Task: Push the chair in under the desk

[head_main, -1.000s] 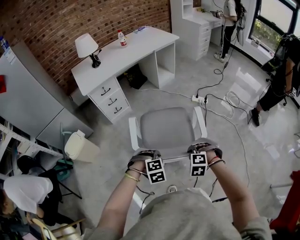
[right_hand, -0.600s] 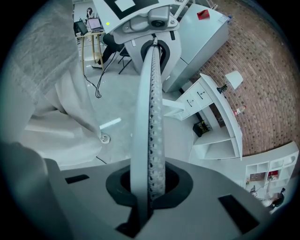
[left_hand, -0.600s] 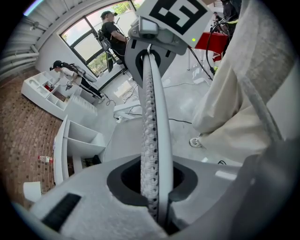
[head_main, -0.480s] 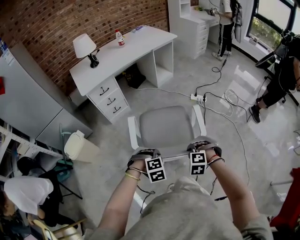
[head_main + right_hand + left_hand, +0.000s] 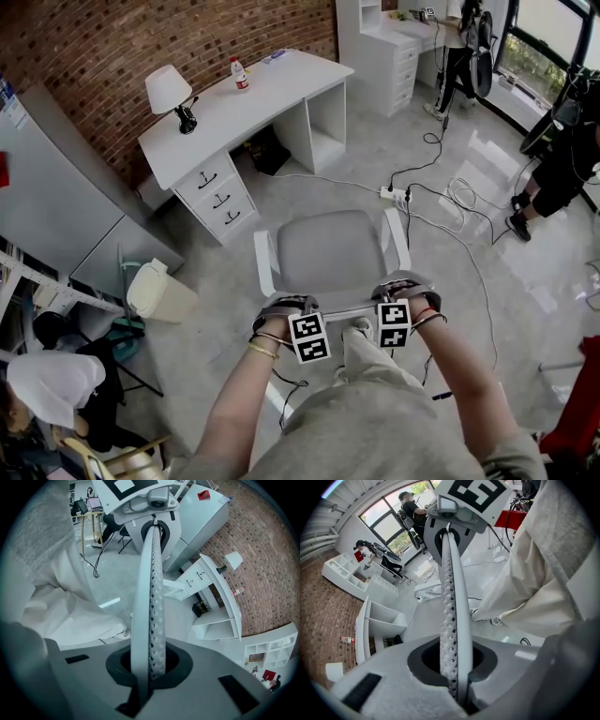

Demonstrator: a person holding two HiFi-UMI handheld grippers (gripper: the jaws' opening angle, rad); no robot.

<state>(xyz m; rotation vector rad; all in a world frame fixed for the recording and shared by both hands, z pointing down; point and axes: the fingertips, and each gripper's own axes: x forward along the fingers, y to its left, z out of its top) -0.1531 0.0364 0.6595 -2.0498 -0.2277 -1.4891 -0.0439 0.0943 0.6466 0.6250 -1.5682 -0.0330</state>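
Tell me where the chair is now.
Centre of the head view: the chair stands out on the floor, below and right of the white desk, not yet under it.

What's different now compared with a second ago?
The person's foot has stepped forward, up close behind the chair, and a bystander at the right has moved a little. The left claw and the right claw stay clamped on the chair, which sits about where it was, short of the desk.
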